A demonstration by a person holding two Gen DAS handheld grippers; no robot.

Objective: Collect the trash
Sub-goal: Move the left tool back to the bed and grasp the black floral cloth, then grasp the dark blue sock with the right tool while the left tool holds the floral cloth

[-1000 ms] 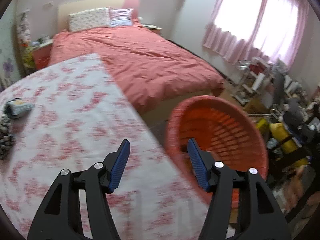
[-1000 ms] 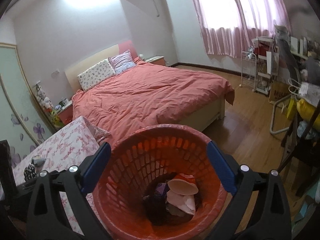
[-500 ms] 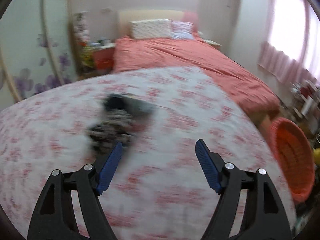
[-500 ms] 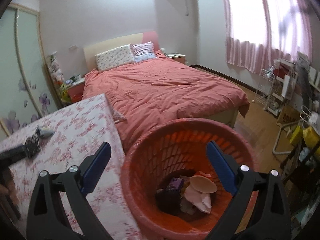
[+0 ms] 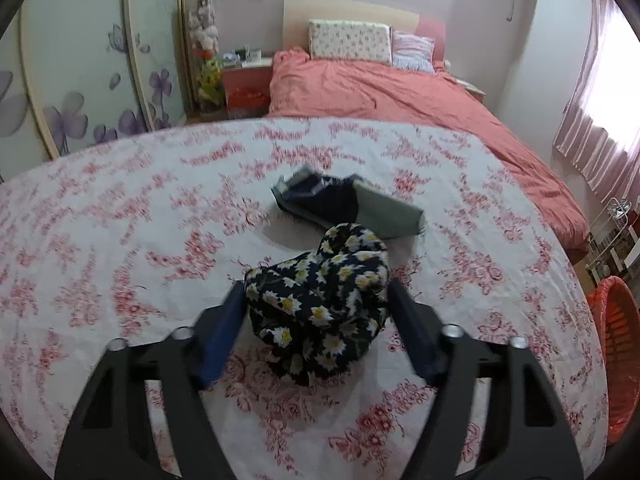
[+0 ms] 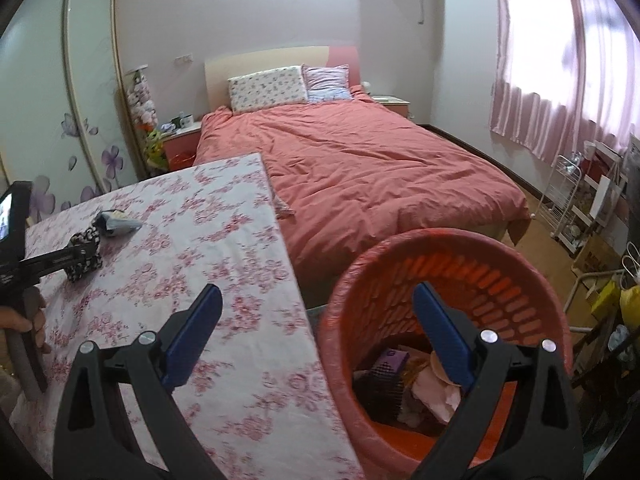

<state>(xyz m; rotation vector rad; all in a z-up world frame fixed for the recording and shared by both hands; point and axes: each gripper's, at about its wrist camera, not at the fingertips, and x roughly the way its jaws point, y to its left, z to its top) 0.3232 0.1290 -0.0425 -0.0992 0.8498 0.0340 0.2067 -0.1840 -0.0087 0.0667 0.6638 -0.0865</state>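
Note:
A crumpled black cloth with yellow-white flowers (image 5: 320, 300) lies on the flower-print table (image 5: 120, 240). My left gripper (image 5: 317, 287) straddles it; its jaws are closing and both blue pads touch the cloth's sides. Just behind it lies a dark blue and grey cloth piece (image 5: 344, 204). The right wrist view shows the same floral cloth (image 6: 82, 270) at far left, with a hand (image 6: 20, 320) on the left gripper's handle. My right gripper (image 6: 318, 296) hangs open and empty over the near rim of the orange basket (image 6: 440, 248), which holds several scraps (image 6: 432, 388).
The basket (image 5: 620, 360) stands on the floor off the table's right edge (image 6: 288, 264). A bed with a salmon quilt (image 6: 360, 160) fills the room behind. A wire rack (image 6: 568, 200) and clutter line the right wall under pink curtains.
The left gripper swung left from the basket to the floral cloth; its jaws widened, then narrowed around it. The right view turned left, so the basket sits further right.

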